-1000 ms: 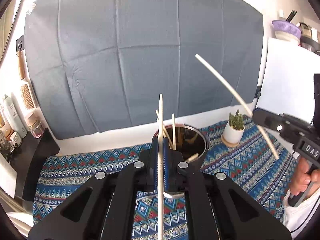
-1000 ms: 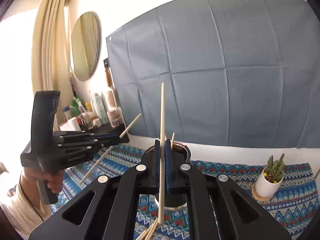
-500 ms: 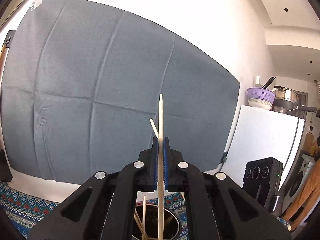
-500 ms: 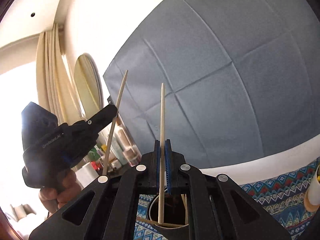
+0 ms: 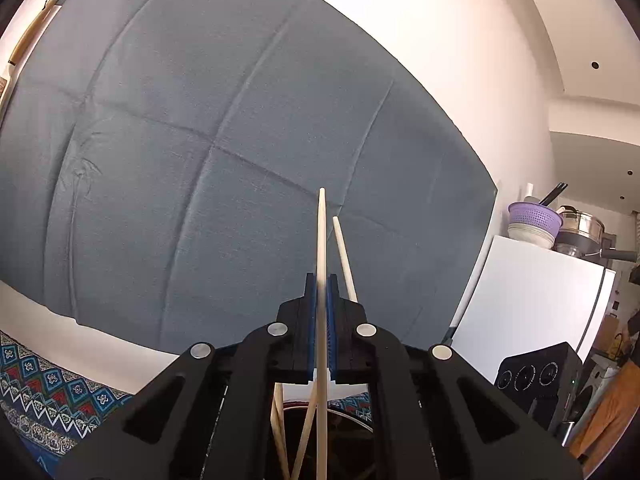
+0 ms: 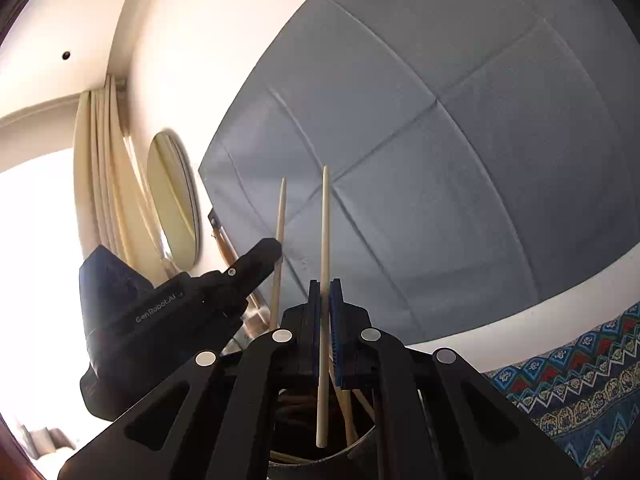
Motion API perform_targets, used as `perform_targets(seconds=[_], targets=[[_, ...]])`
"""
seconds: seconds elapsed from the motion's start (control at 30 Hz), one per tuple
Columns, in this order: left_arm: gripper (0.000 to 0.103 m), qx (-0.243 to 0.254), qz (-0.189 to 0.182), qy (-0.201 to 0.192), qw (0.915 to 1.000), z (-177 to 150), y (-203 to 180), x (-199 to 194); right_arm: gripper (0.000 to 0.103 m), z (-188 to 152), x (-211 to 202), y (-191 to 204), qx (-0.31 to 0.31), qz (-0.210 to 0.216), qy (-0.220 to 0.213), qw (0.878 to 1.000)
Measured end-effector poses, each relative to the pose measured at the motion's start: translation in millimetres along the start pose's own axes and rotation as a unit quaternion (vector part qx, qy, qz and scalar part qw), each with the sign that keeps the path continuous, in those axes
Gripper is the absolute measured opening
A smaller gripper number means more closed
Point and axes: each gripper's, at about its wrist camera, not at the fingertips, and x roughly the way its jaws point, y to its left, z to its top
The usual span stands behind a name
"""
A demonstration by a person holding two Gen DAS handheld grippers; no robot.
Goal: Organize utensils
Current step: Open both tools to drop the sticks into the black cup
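My left gripper (image 5: 321,280) is shut on a pale wooden chopstick (image 5: 321,240) held upright, its lower end down over a dark round utensil cup (image 5: 344,420) that holds several other chopsticks. My right gripper (image 6: 325,284) is shut on a second chopstick (image 6: 325,240), also upright, its lower end just above the cup's rim (image 6: 288,458). In the right wrist view the left gripper (image 6: 264,254) stands to the left with its chopstick (image 6: 280,216). The right gripper's chopstick (image 5: 342,252) shows beside mine in the left wrist view.
A grey cloth (image 5: 200,160) hangs on the wall behind. A patterned blue tablecloth (image 6: 580,380) covers the table. A white fridge (image 5: 532,308) with a purple colander (image 5: 534,218) and a black speaker (image 5: 536,372) stand to the right. A mirror (image 6: 174,200) and curtain (image 6: 104,184) are at the left.
Both grippers tilted up from near level to steeply upright and came together over the cup, each still shut on its chopstick. The chopsticks' lower ends now hang at the cup's mouth.
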Motion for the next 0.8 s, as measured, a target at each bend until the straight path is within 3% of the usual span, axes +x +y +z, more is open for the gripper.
perform_targets(seconds=[0.43, 0.67, 0.8], targets=[[0.005, 0.046, 0.031, 0.026, 0.9981, -11, -3, -17, 0.005, -6, -6, 16, -0.073, -0.046, 0.055, 0.995], [0.005, 0.093, 0.07, 0.056, 0.9916, -10, -17, -34, 0.005, -7, -20, 28, -0.099, -0.074, 0.09, 0.988], [0.005, 0.09, 0.09, 0.071, 0.9893, -5, -19, -45, 0.006, -10, -29, 34, -0.104, -0.083, 0.098, 0.986]])
